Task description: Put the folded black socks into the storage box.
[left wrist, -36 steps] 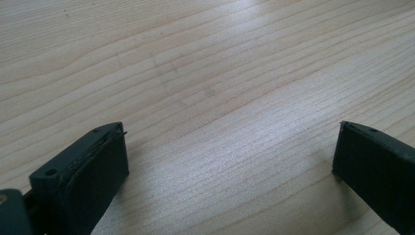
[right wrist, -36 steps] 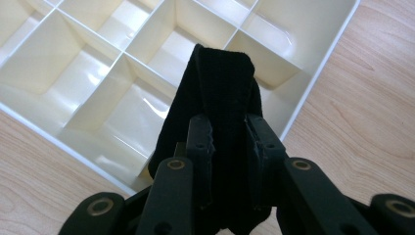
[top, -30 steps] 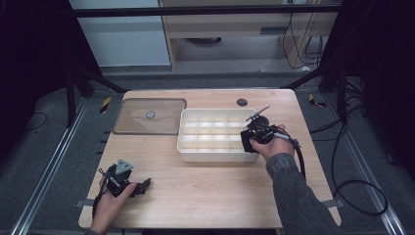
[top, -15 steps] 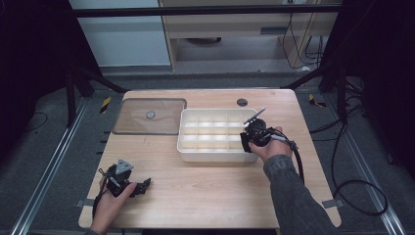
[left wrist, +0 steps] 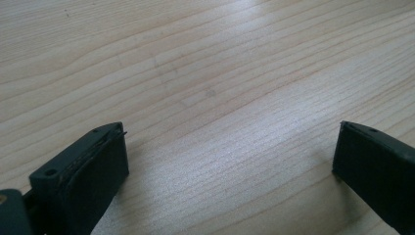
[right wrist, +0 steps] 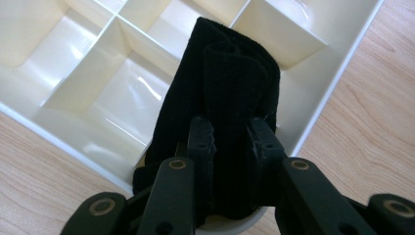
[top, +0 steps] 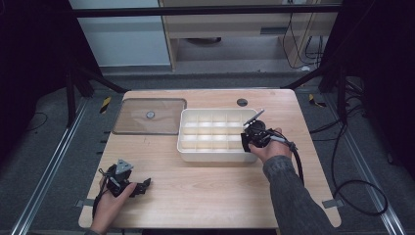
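A white box (top: 185,131) with several open compartments stands in the middle of the wooden table. My right gripper (top: 247,142) hangs over its near right corner, shut on a folded black cloth (right wrist: 226,93). In the right gripper view the cloth stands up between the jaws of the right gripper (right wrist: 230,133), above a corner compartment of the white box (right wrist: 315,105). My left gripper (top: 142,186) rests on the table at the near left, held by a hand. Seen in its own view, the left gripper (left wrist: 230,147) is wide open over bare wood.
A clear flat lid (top: 149,116) lies on the table to the left of the box. A small dark round hole (top: 242,102) sits in the tabletop behind the box. Cables trail off the right side of the table.
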The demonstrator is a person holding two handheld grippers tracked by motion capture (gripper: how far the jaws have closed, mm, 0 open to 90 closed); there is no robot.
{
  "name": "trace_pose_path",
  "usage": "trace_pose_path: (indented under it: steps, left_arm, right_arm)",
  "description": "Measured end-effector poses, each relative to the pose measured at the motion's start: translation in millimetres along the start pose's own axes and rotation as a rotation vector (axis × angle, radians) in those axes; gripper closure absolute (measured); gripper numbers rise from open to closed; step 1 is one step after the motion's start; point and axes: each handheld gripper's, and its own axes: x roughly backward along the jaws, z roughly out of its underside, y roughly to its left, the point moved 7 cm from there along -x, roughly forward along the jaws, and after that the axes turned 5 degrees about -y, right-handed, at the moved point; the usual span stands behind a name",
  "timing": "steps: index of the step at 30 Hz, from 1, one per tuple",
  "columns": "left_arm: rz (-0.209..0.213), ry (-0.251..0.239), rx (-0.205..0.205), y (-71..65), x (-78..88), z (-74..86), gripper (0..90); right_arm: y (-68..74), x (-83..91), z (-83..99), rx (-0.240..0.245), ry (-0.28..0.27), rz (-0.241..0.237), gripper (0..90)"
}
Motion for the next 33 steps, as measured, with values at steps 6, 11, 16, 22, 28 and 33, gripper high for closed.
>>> trace_pose_path:
  steps: [6,11,16,22,28,33]
  left_arm:
    - [0.000,0.000,0.000,0.0,0.0,0.0,0.0]
    - [0.000,0.000,0.000,0.0,0.0,0.0,0.0]
    - [0.000,0.000,0.001,0.0,0.0,0.0,0.0]
    - [0.000,0.000,0.001,0.0,0.0,0.0,0.0]
    - [0.000,0.000,0.001,0.0,0.0,0.0,0.0]
    - [0.000,-0.004,0.004,-0.3,-0.3,-0.2,0.0]
  right_arm:
    - [1.2,-3.4,2.9,0.007,0.009,0.005,75.6]
    - [2.6,-6.6,6.3,0.004,0.022,0.006,75.8]
    - [2.1,-8.3,8.3,-0.002,0.022,-0.001,75.8]
    - [2.3,-8.5,8.4,0.004,0.025,0.002,75.9]
    - [3.1,-8.8,8.2,0.005,0.031,0.008,75.9]
    - [3.8,-9.1,9.1,0.016,0.025,0.015,75.8]
